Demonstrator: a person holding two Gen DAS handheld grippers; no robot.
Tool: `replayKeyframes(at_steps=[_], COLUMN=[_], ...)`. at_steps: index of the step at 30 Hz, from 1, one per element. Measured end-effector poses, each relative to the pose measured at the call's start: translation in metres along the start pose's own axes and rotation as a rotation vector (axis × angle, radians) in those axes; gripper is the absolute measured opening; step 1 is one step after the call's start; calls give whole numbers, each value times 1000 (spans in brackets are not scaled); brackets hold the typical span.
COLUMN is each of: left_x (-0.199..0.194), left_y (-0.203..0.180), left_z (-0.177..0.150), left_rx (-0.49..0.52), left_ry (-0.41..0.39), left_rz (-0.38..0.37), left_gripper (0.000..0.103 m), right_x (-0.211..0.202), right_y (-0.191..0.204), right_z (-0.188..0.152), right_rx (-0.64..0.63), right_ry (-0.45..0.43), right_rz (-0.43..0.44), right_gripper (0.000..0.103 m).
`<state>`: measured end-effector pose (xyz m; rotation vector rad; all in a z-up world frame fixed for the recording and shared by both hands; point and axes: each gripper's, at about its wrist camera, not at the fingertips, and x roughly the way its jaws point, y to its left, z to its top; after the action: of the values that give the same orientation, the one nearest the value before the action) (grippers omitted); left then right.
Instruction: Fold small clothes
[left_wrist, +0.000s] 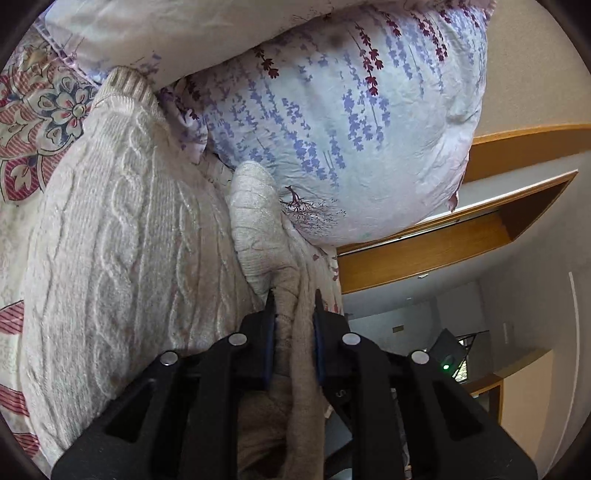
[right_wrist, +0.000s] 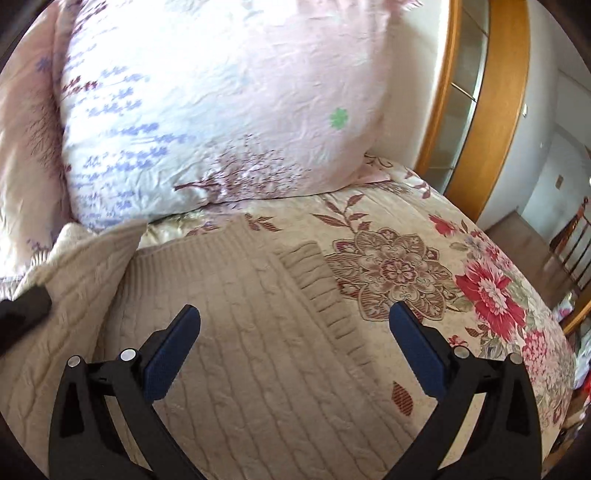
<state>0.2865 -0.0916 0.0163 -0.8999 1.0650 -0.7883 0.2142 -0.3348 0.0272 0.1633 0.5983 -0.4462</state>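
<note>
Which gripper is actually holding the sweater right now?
The left gripper: its jaws pinch a bunched fold of the sweater. The right gripper hangs wide open above it.

Premises are a home bedroom: a bed with a floral quilted bedspread (right_wrist: 406, 266) lies under the open right gripper (right_wrist: 295, 314), lavender-print pillows (right_wrist: 221, 110) are stacked beyond it, and a wooden-framed doorway (right_wrist: 476, 110) to its right opens onto a hallway.

The cream sweater (right_wrist: 258, 350) runs past the frame's bottom edge.
</note>
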Motion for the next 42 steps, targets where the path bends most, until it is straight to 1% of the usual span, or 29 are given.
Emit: replayKeyframes(at_steps=[1,2,3,4,5,6,7,8,9,11,12,14,15,16,17,19,21,22,24,27,28,29,30,31,32,34,37,40,42], left_x=[1,2,0,-5,-12,-23,-36,-50,-64,-89,-98,-109,-110,-113,-118,-116,-114,-114,-114,-105,-103,-100,-98,-97,-97,-100,-103,-106,-107], left_y=[-4,-6,-9,-12,-17,-23,-29,-35,-40,-44,-43,-31,-26,-18,-7,3,5,4,-1,-10,-11,-12,-11,-10,-7,-1,9,15,17], left_z=[-1,-1,0,-1,-1,-3,-5,-7,-11,-16,-20,-26,-28,-28,-30,-31,-30,-31,-35,-41,-42,-42,-42,-40,-38,-33,-27,-24,-23], left_rx=[7,4,-3,-10,-6,15,53,105,165,268,307,354,359,355,347,340,336,350,396,492,506,512,512,503,485,441,371,325,314], left_ry=[6,16,25,29,20,2,-21,-48,-82,-149,-176,-214,-220,-220,-216,-211,-184,-183,-202,-215,-215,-209,-196,-183,-174,-157,-140,-137,-140], left_rz=[5,-15,-62,-114,-148,-155,-132,-83,-9,155,229,347,387,405,397,363,396,414,487,627,671,690,689,684,676,649,606,585,582], left_gripper=[22,31,47,56,70,80,85,93,99,101,101,101,101,101,101,101,101,101,101,101,101,101,101,101,101,101,101,101,101], right_x=[-3,-6,-9,-12,-16,-18,-18,-17,-15,-7,-2,1,1,3,4,6,10,13,19,26,25,23,22,22,24,25,14,-2,-18], right_y=[-6,-12,-18,-24,-29,-35,-40,-41,-44,-48,-49,-43,-39,-35,-30,-20,-10,-7,1,18,22,25,26,25,26,30,38,42,44], right_z=[-1,-1,-2,0,0,2,4,7,10,14,17,19,20,21,21,20,20,19,16,7,5,5,4,4,2,-1,-2,10,21], right_rx=[21,43,66,88,109,125,142,162,193,251,275,285,281,273,262,232,198,190,174,131,105,88,84,95,108,106,45,20,-9], right_ry=[-28,-63,-100,-132,-160,-174,-177,-160,-125,-16,43,158,214,262,309,381,437,454,492,558,553,541,537,536,551,552,480,364,274], right_rz=[37,101,181,243,295,337,392,456,520,682,747,834,861,887,902,877,821,798,785,792,773,763,762,773,799,834,832,850,854], right_gripper=[102,102,102,102,102,102,102,102,102,102,100,85,82,74,69,68,68,68,68,67,67,66,66,51,33,26,21,19,18])
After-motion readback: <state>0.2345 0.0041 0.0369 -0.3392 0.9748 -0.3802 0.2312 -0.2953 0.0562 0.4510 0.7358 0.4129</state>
